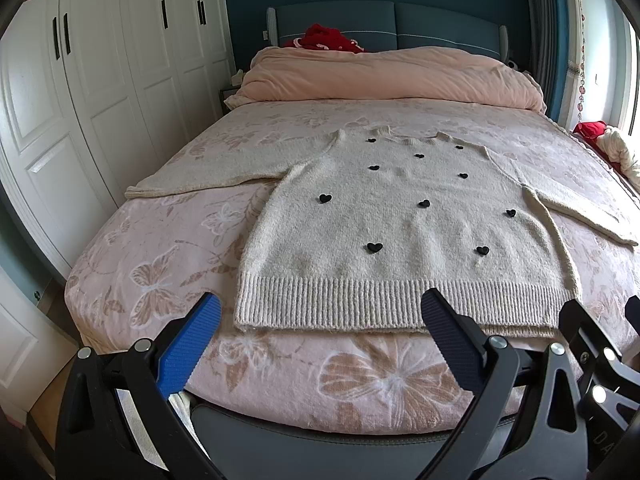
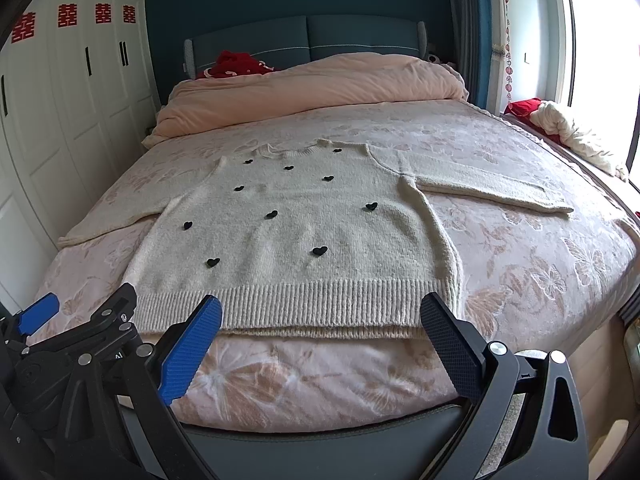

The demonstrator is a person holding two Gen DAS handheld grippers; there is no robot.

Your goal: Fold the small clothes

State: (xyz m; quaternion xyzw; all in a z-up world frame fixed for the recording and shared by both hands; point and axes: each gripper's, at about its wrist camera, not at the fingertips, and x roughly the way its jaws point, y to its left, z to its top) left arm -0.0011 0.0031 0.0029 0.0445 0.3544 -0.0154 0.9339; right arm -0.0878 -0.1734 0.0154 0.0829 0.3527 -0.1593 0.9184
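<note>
A cream knit sweater (image 1: 400,220) with small black hearts lies flat and face up on the bed, both sleeves spread out to the sides, its ribbed hem toward me. It also shows in the right wrist view (image 2: 300,232). My left gripper (image 1: 320,308) is open and empty, held above the bed's foot just before the hem. My right gripper (image 2: 320,312) is open and empty, also just before the hem, to the right of the left one. The left gripper's body shows in the right wrist view (image 2: 92,332).
The bed (image 1: 140,280) has a pink butterfly-pattern cover. A folded pink duvet (image 1: 380,76) lies at the head, with red cloth (image 1: 328,38) behind it. White wardrobes (image 1: 80,100) stand to the left. A window ledge with cloth (image 2: 568,132) is on the right.
</note>
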